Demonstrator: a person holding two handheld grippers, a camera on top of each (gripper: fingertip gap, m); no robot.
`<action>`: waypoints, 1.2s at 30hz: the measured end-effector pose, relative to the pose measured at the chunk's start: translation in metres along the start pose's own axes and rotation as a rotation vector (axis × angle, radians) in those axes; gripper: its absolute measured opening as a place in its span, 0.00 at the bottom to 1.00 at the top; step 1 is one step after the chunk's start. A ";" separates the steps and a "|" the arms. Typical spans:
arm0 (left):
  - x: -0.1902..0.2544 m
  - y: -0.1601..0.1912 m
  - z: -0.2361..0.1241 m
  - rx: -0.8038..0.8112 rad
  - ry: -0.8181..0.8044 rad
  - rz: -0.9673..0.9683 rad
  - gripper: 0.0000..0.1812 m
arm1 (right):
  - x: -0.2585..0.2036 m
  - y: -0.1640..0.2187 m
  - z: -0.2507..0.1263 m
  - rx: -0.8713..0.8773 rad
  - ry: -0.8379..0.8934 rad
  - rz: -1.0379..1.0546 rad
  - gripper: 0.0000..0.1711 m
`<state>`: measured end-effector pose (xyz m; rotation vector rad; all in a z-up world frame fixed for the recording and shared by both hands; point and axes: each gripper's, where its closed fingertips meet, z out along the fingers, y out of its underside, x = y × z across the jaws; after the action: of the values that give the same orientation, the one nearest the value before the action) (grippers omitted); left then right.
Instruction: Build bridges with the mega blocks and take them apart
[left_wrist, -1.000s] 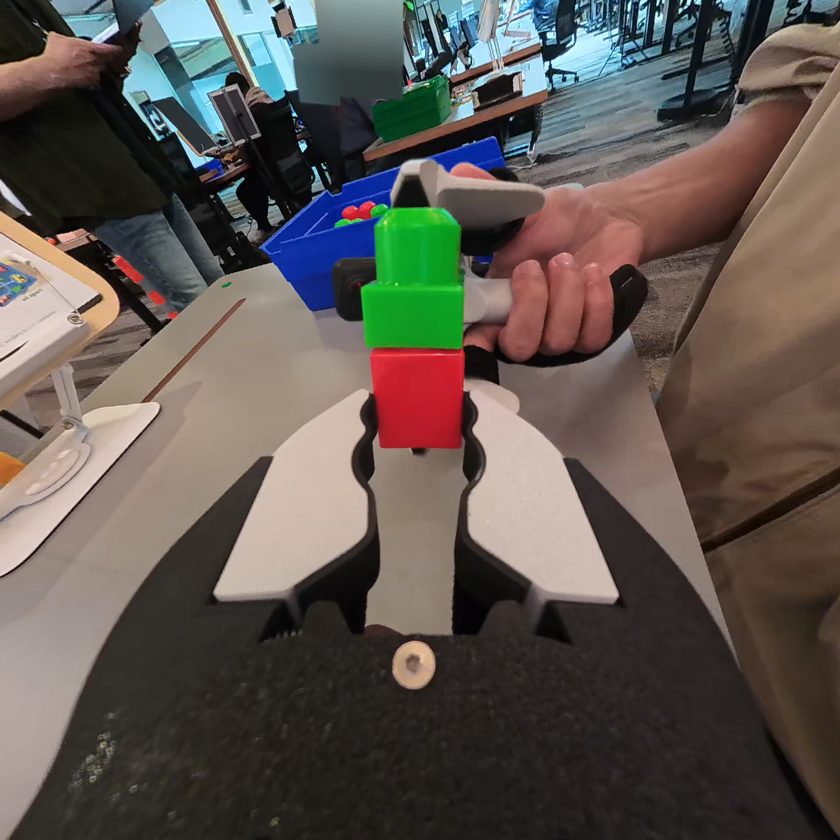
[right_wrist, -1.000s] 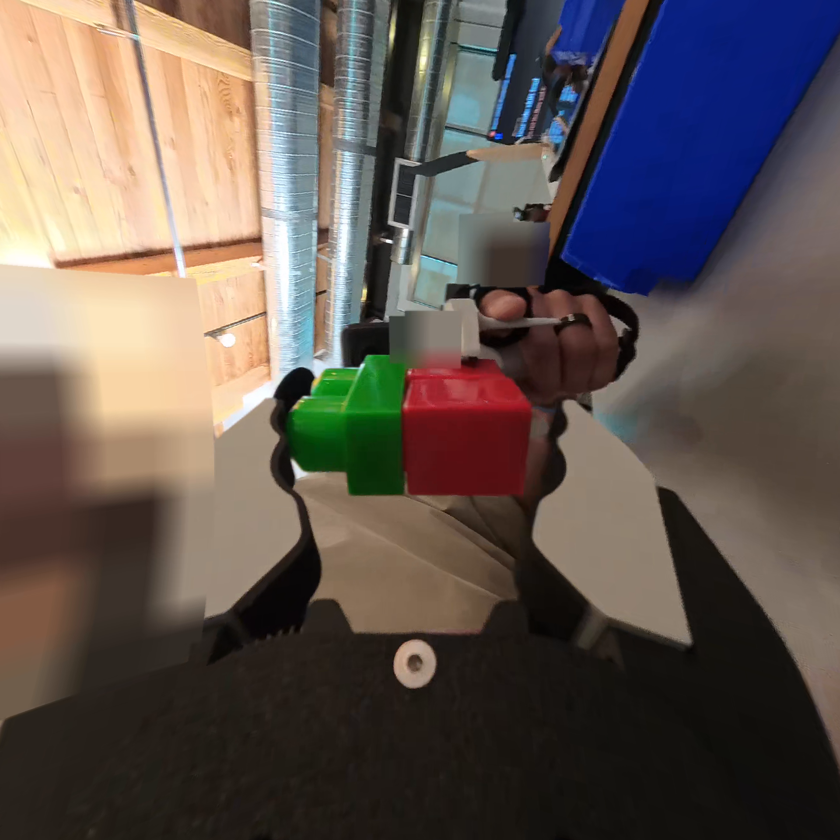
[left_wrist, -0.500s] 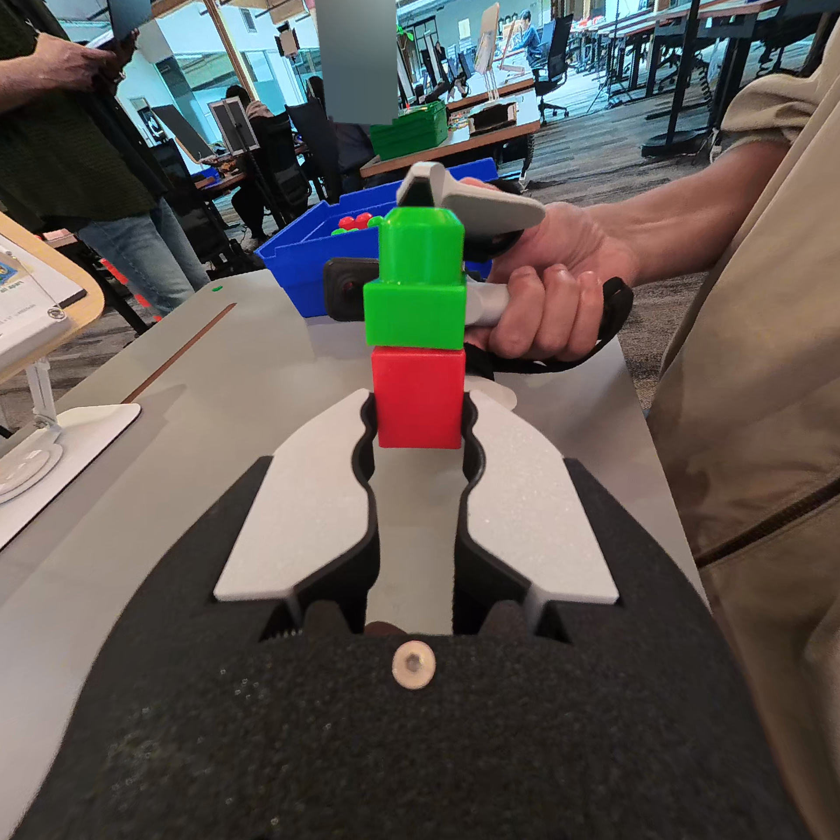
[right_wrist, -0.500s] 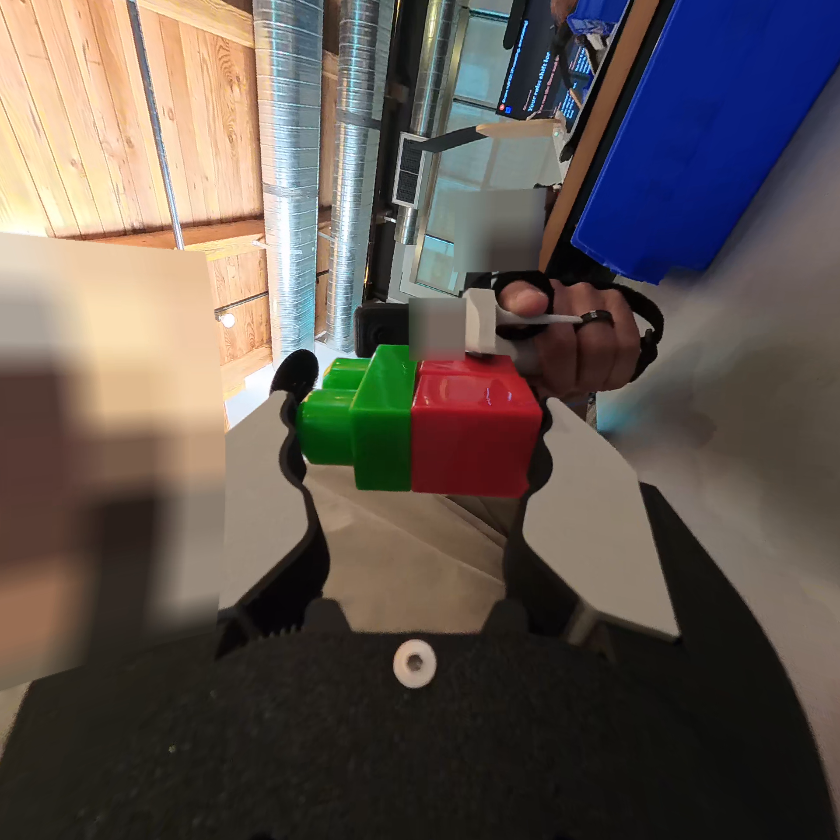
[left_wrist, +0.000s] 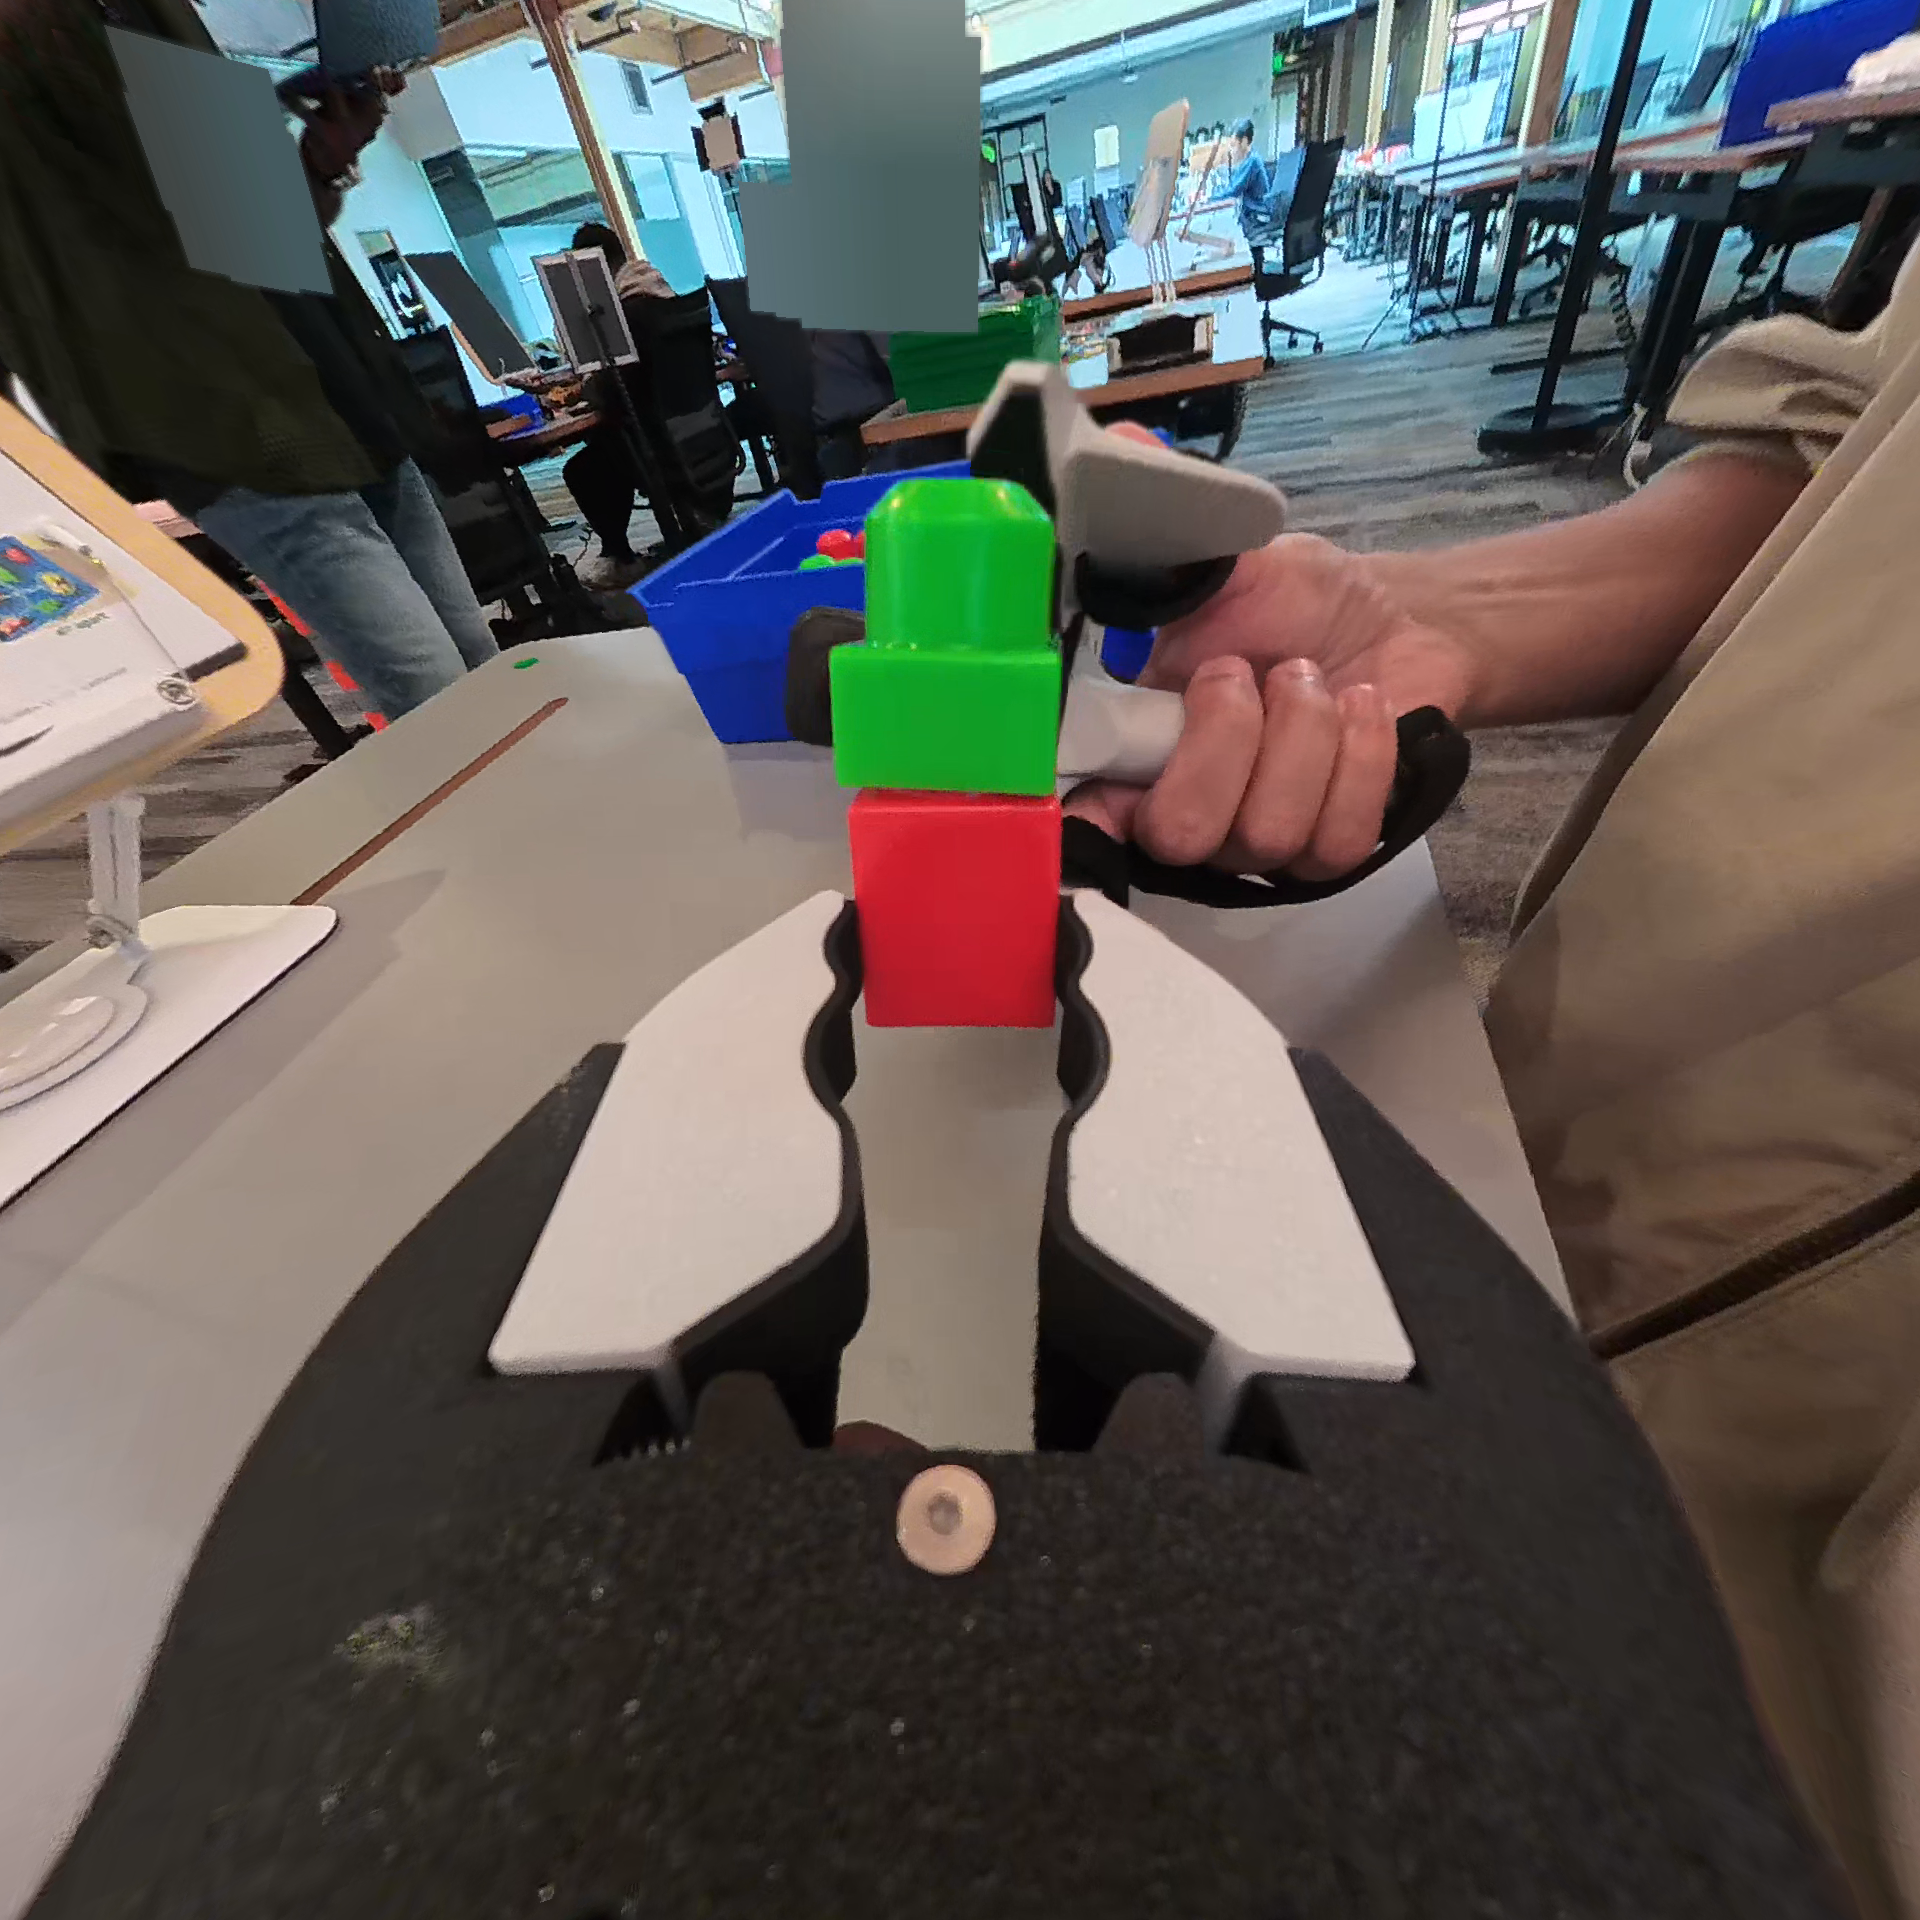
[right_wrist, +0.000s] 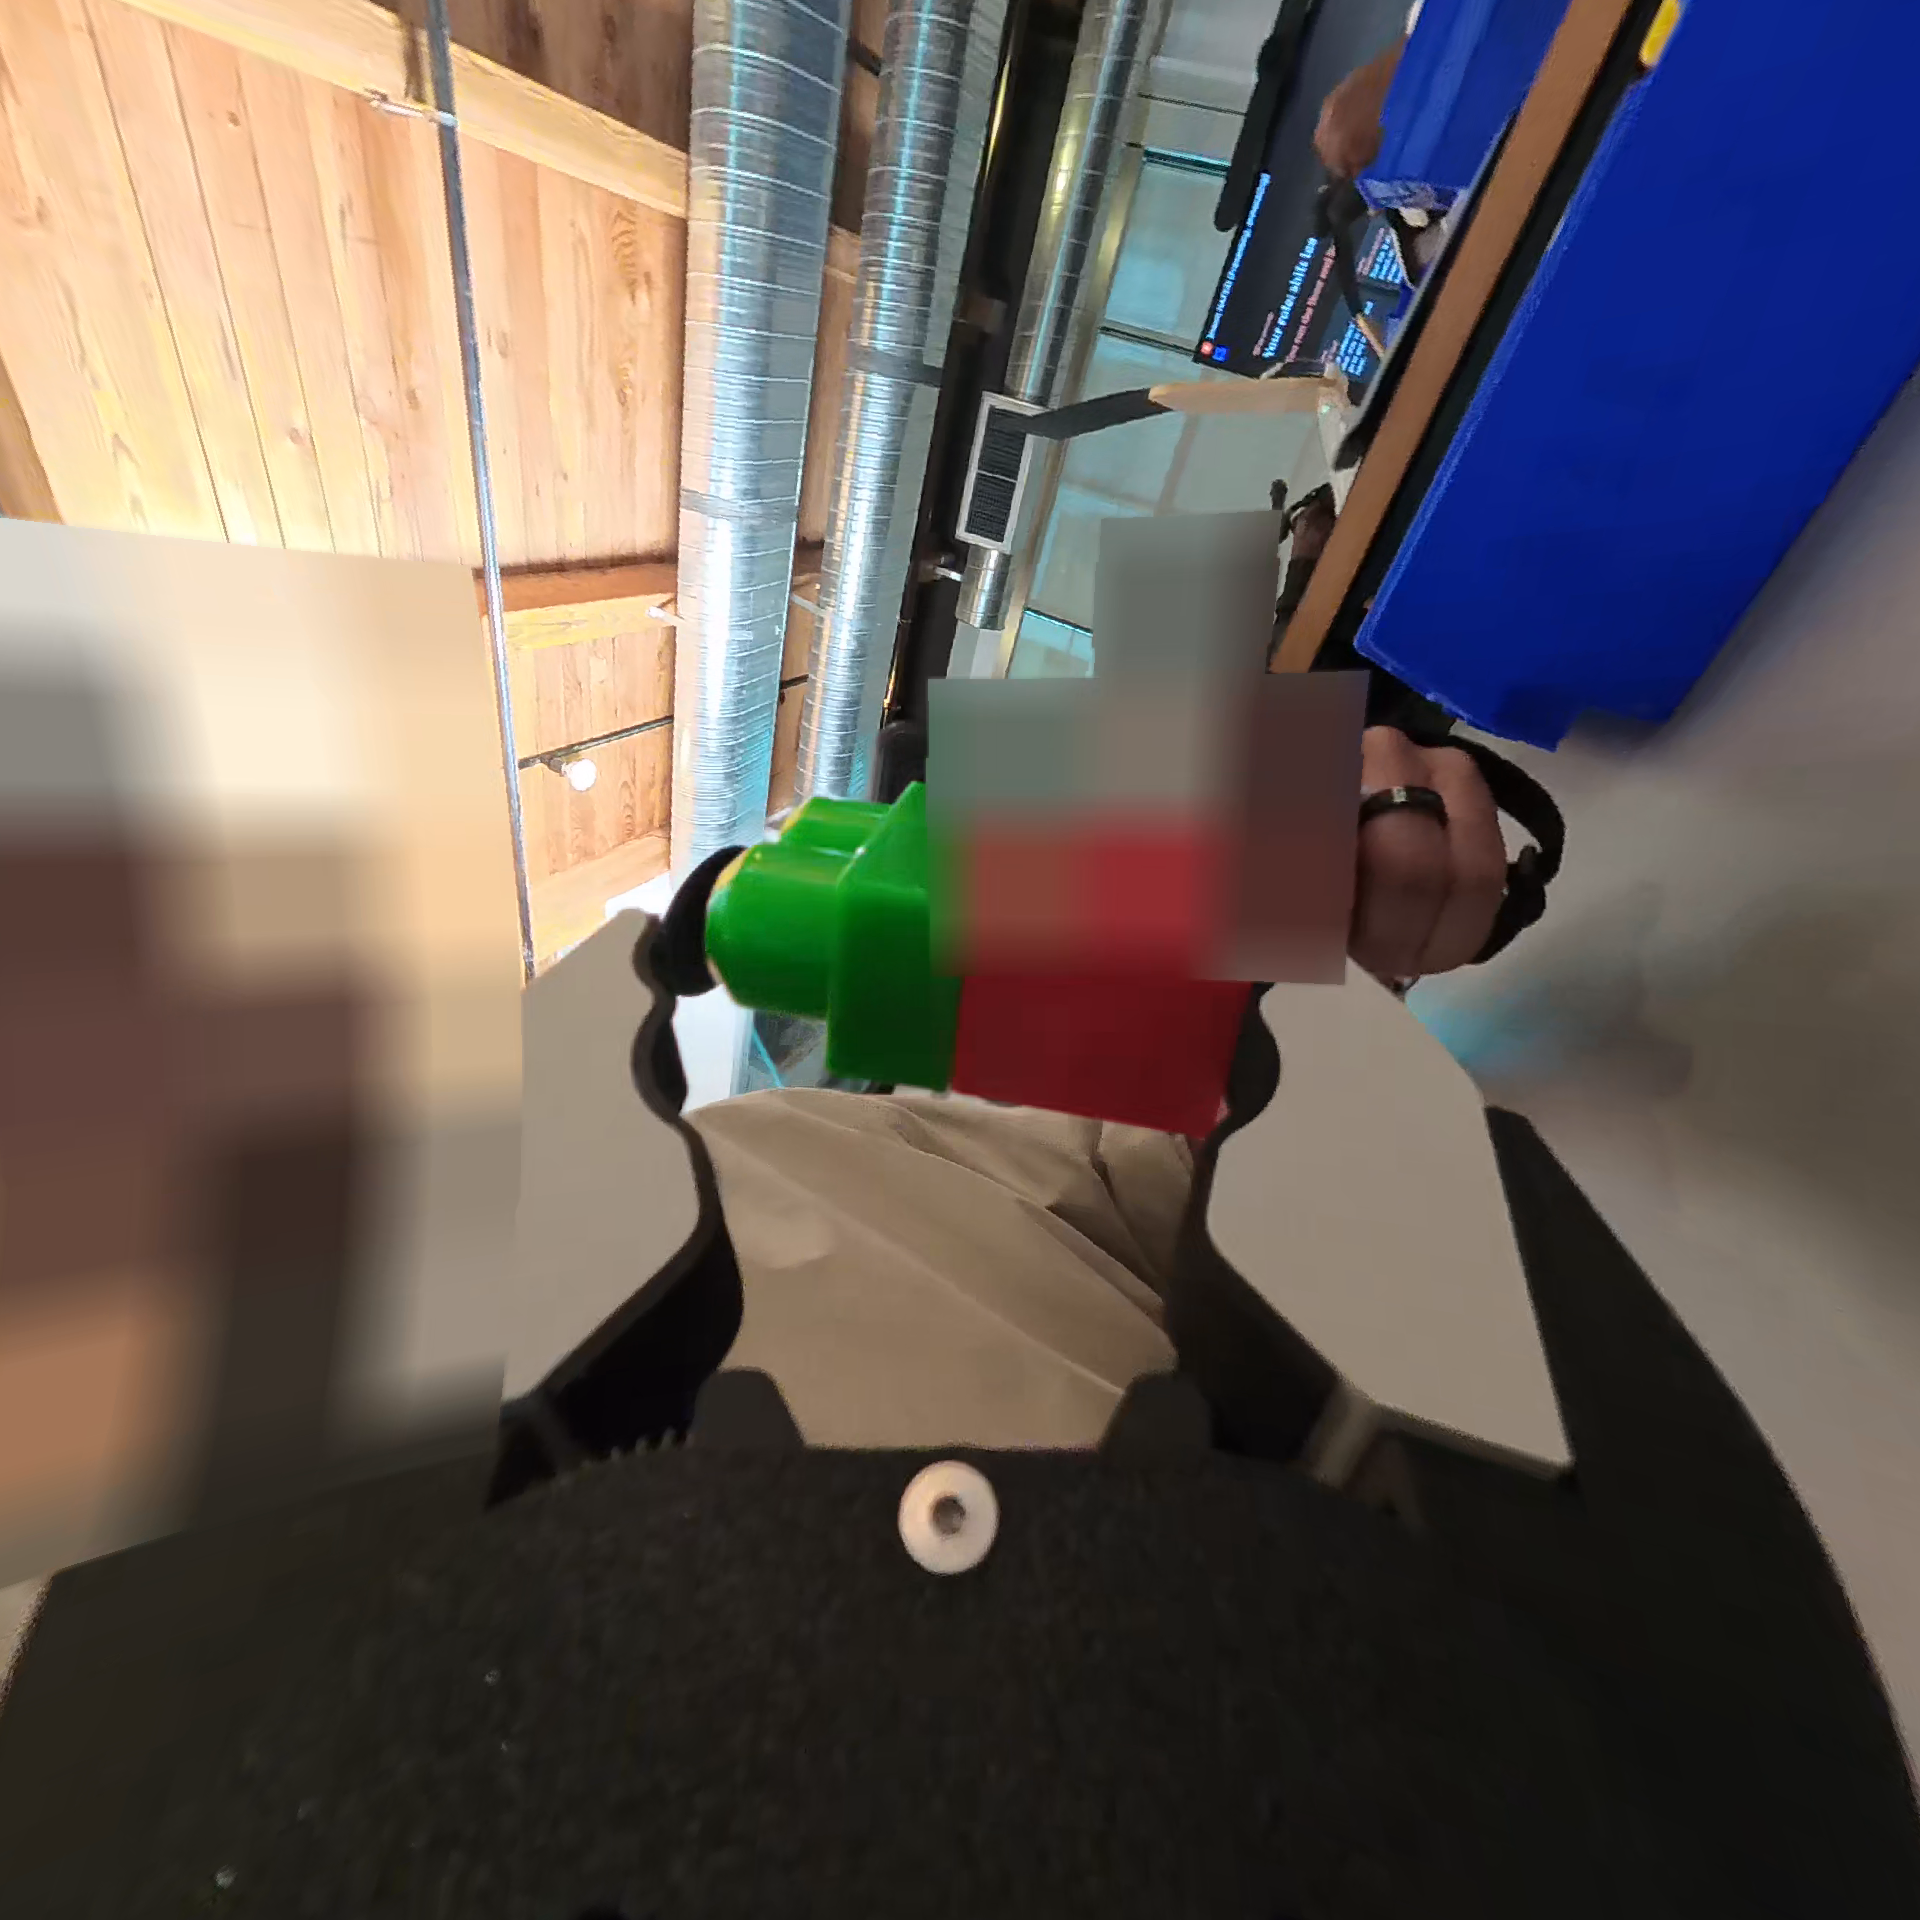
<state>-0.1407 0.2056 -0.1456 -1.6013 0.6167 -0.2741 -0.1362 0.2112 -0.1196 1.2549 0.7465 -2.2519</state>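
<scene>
Since the frames a second before, the right gripper (right_wrist: 951, 1023) had spread its jaws wider around the stack. Its jaws stood apart, one by the green block (left_wrist: 951, 665) studs, the other at the base of the red block (left_wrist: 954, 909). Left gripper (left_wrist: 954, 935) jaws were clamped on the red block, holding the stack upright above the desk (left_wrist: 499, 935). A blue bin (left_wrist: 717, 623) sat behind.
</scene>
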 end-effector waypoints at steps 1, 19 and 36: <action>-0.001 -0.001 -0.001 0.007 0.006 -0.020 0.19 | -0.002 0.001 0.001 -0.011 0.009 -0.032 0.63; 0.006 -0.016 -0.008 0.114 0.189 -0.355 0.19 | 0.007 0.002 0.001 -0.284 0.478 -1.041 0.35; 0.016 -0.014 -0.004 0.098 0.231 -0.341 0.19 | -0.005 0.014 0.007 -0.303 0.390 -0.981 0.21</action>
<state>-0.1261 0.1940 -0.1348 -1.5872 0.4940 -0.7397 -0.1297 0.1972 -0.1154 1.3486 2.1347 -2.4052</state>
